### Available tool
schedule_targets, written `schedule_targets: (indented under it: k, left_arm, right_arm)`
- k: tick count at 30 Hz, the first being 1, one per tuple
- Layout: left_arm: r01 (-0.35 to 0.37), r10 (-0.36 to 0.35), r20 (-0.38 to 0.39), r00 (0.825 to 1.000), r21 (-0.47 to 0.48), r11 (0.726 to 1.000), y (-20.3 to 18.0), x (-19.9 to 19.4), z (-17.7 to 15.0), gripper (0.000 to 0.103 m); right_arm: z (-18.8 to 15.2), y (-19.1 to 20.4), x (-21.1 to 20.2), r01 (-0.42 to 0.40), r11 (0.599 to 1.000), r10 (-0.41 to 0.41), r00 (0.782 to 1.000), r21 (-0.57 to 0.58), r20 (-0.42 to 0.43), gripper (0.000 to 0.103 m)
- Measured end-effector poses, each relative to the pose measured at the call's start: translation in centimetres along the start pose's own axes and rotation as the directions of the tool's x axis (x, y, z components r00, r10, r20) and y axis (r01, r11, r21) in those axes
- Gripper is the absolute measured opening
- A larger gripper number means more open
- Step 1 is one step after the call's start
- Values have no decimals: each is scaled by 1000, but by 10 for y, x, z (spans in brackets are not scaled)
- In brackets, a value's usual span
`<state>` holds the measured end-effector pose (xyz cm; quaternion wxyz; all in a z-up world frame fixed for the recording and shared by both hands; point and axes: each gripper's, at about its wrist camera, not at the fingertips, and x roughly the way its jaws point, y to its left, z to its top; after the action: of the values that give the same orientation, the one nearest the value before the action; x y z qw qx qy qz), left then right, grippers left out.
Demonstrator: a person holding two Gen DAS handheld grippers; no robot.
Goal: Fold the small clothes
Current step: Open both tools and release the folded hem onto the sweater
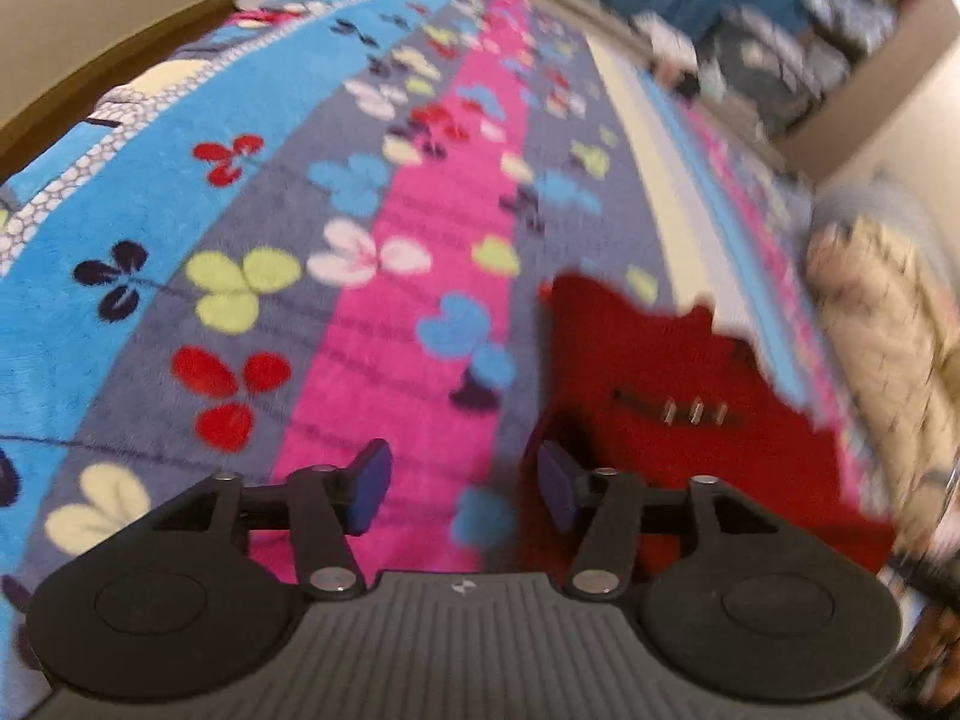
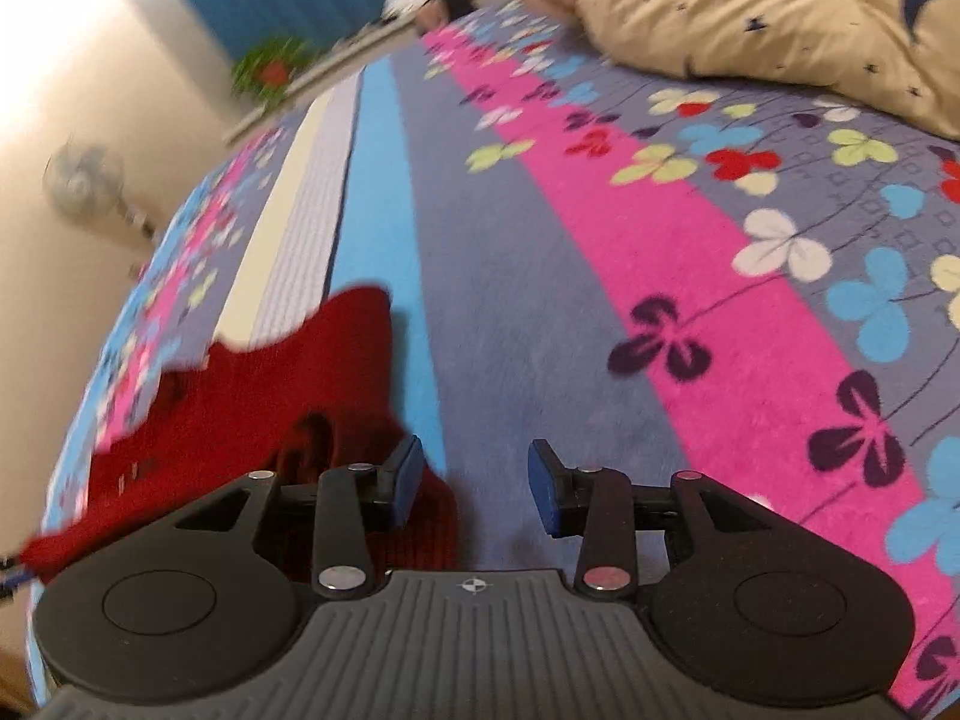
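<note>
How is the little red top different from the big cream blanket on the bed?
The red top is plain red and lies flat; the cream blanket has small dark marks and sits bunched in a heap. The red top lies beside the grippers; the cream blanket lies further off. Both rest on the flowery bedspread.

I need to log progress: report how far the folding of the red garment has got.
Done: the red garment lies on the flowered blanket, its outline compact; how many folds are in I cannot tell. In hand: nothing; the left hand-held gripper and right hand-held gripper stand open, empty, beside it. Left: any final fold or smoothing.
</note>
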<state>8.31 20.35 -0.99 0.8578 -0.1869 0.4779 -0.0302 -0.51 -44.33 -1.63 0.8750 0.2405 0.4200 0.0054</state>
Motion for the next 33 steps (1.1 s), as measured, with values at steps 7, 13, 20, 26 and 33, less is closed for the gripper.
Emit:
schedule_targets:
  k: [7,13,20,26,33]
  left_arm:
    - [26,-16,-64,998,159,987,-25,14,-19,66]
    - [50,-36,-71,997,202,978,-45,25,-17,66]
    - [57,-50,-32,998,243,968,-66,39,-8,66]
    - [62,-68,32,997,156,986,-64,44,7,66]
    - [56,-60,36,998,92,994,-61,57,16,66]
  right_arm:
    - [-14,24,13,-23,989,8,995,-148,-95,53]
    - [-15,34,22,-17,983,-5,993,-185,-118,54]
    - [-2,46,34,-17,986,6,998,-165,-70,54]
    - [11,53,49,18,992,-21,999,-126,-27,54]
    - [20,50,66,48,999,-48,999,-22,-17,54]
